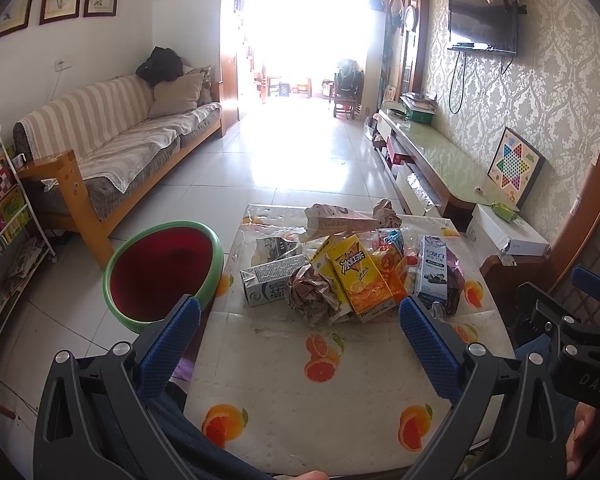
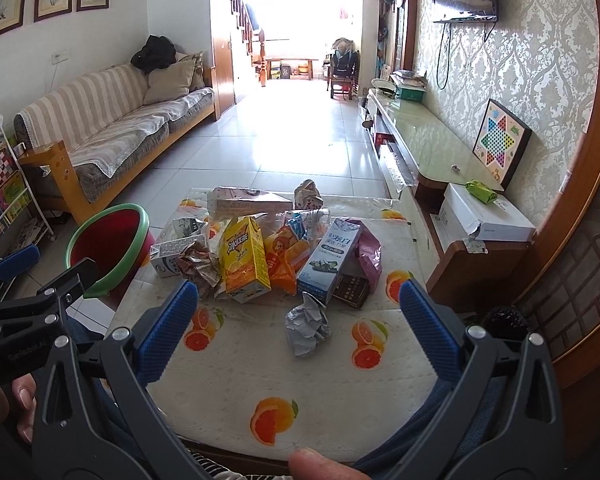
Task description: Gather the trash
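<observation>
A heap of trash lies on a low table with an orange-print cover [image 1: 320, 392] [image 2: 236, 376]: a yellow iced-tea carton [image 1: 358, 280] [image 2: 242, 258], a white milk carton [image 1: 266, 286] [image 2: 166, 258], a blue-white carton [image 1: 432, 270] [image 2: 332, 258], a brown crumpled wrapper [image 1: 312, 294] [image 2: 198, 266], orange snack bags [image 2: 286, 260] and a grey crumpled paper ball [image 2: 306, 326]. A red bin with a green rim [image 1: 162, 274] [image 2: 110, 246] stands left of the table. My left gripper [image 1: 300, 320] is open and empty, short of the heap. My right gripper [image 2: 300, 308] is open and empty, with the paper ball between its fingers' line.
A striped sofa [image 1: 112, 140] runs along the left wall, with a book rack [image 1: 0, 216] nearer. A long TV cabinet [image 1: 440, 160] with a checkers board [image 1: 514, 166] and white box [image 1: 508, 232] lines the right. Tiled floor [image 1: 300, 148] stretches beyond the table.
</observation>
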